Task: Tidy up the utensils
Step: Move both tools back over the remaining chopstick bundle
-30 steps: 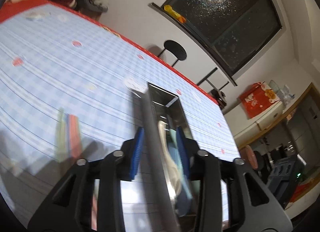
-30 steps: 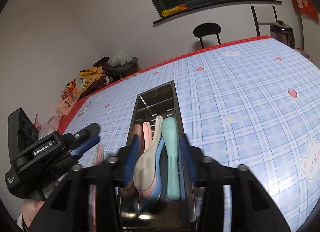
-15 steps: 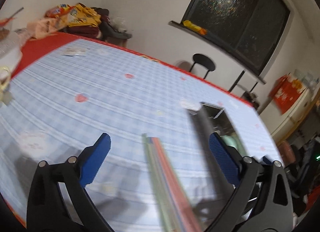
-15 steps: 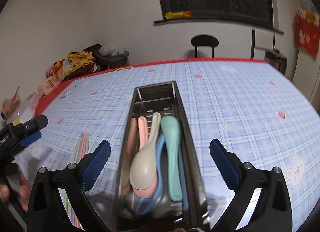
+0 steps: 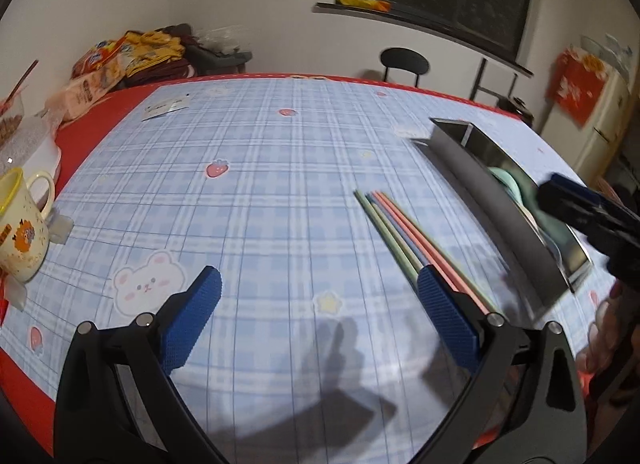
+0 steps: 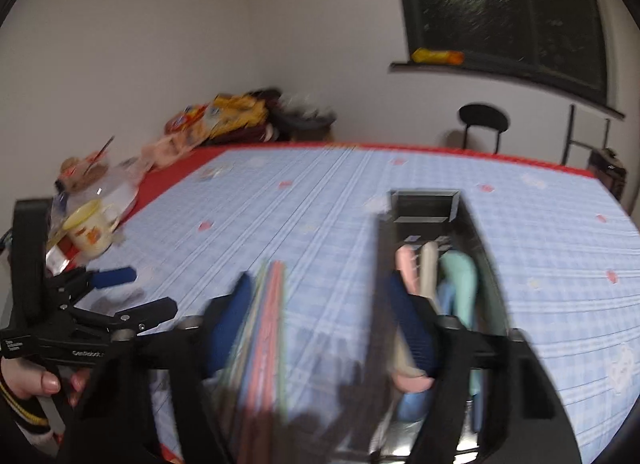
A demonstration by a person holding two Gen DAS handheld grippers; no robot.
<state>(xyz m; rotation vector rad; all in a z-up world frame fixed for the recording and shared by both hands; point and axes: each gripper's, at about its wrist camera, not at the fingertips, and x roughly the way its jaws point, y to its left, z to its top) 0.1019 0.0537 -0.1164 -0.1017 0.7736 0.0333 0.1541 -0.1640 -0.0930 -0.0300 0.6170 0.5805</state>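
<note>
Two grippers hover over a table (image 5: 260, 192) spread with a blue checked cloth. The left gripper (image 5: 318, 318) has its jaws spread wide with nothing between them — only bare cloth shows in the gap. Its right pad sits just over the near end of a bundle of chopsticks (image 5: 400, 230), pale green, blue and pink, which lie flat on the cloth just left of a long metal tray (image 5: 492, 204). The right gripper (image 6: 320, 328) is closing; its view is blurred, but the chopsticks and the tray's left wall both fall between its jaws, and I cannot tell whether the pads touch either. Inside the tray lie several spoons (image 6: 456, 280) — pink, cream, mint and blue. A yellow-rimmed mug (image 5: 24, 224) stands near the table's left edge, well apart from the tray.
</note>
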